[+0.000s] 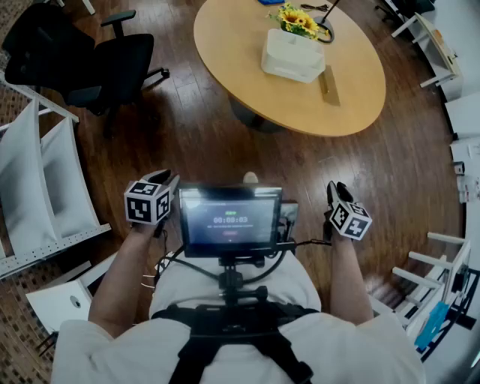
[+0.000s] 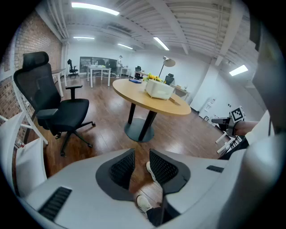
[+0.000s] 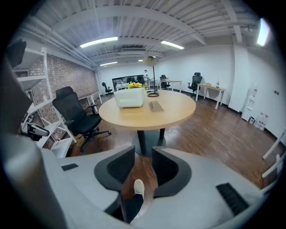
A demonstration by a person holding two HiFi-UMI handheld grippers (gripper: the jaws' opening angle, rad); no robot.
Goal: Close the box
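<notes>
The white rectangular box (image 1: 292,54) sits toward the far side of the round light-wood surface (image 1: 240,75). A bunch of yellow sunflowers (image 1: 298,21) is just behind it and a flat brown strip (image 1: 330,84) lies beside it. From this distance I cannot tell how its lid stands, or whether the flowers are touching it. The box is well apart from both grippers, with a stretch of dark wooden floor (image 1: 187,142) in between.

The left gripper (image 2: 141,153) and the right gripper (image 3: 143,150) are held level at the person's waist, one on each side of a small dark screen (image 1: 229,220) on the chest harness. This looks like a ready stance, not a reach. Both sets of jaws are spread with nothing between them. Through each gap only floorboards and a white shoe (image 3: 139,187) show. Both point towards the surface, so the box sits high in the middle of each gripper view, probably to keep it in sight during the approach.

A black office chair (image 1: 97,64) stands off to the left, clear of the direct route. I judge that closing has not begun. The first need is to step in until the box is within reach.
</notes>
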